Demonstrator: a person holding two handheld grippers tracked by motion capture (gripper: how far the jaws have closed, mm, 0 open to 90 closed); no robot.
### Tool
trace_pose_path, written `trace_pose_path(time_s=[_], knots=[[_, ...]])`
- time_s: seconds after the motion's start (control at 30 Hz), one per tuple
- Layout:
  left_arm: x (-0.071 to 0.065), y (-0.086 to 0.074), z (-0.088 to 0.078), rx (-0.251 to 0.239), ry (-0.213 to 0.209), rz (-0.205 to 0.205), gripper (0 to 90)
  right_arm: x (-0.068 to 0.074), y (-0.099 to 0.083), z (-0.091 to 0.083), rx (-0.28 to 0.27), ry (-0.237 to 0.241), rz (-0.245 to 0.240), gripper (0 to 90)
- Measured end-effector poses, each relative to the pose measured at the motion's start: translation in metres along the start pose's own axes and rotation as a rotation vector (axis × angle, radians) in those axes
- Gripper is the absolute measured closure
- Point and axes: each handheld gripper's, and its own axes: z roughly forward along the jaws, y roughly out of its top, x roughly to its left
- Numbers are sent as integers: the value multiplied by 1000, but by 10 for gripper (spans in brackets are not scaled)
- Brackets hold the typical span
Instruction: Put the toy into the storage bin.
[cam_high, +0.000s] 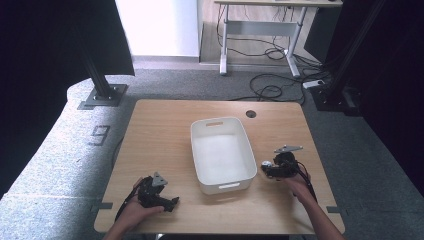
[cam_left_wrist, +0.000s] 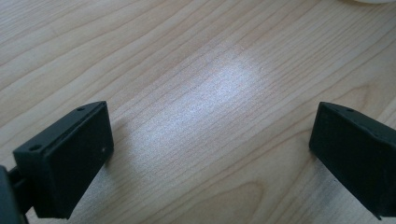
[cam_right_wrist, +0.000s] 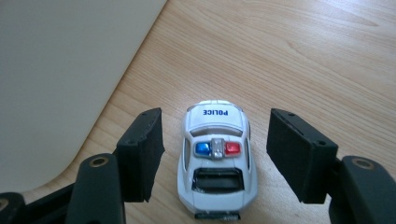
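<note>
Police toy car, white with a blue and a red roof light and the word POLICE on its body, sits on the desk between the two black jaws of the right hand-held gripper. The jaws stand apart on either side of the car with a gap of bare wood showing on each flank, so they are spread wide and not gripping it. In the high view the car is a small pale spot at the tip of the right hand-held gripper, just off the right wall of the white bin; its detail is too small to read there.

The person's right hand grips that tool from about 5 o'clock of the bin. The white bin, a rounded rectangular tub with slot handles at its near and far ends, stands at the middle of the desk; its pale wall fills the 10 o'clock corner of the right gripper view.

The left hand-held gripper also has its jaws wide apart, over bare wood with nothing between them. In the high view it lies low at about 7 o'clock of the bin, near the desk's front edge, held by the left hand.

Grey carpet surrounds the desk.
</note>
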Motion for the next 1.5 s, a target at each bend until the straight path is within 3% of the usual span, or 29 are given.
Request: trace_pose_path(time_s=[0.3,0.4,0.7,1.5], knots=[[0,0,0,-2,1,-1,0,0,0,12,46,-13,7,386],[0,0,0,-2,1,0,0,-1,-1,15,59,-19,12,463],[0,0,0,-1,1,0,0,0,0,15,72,-16,12,503],[-1,1,0,4,1,-1,0,-4,7,-13,-32,1,38,507]])
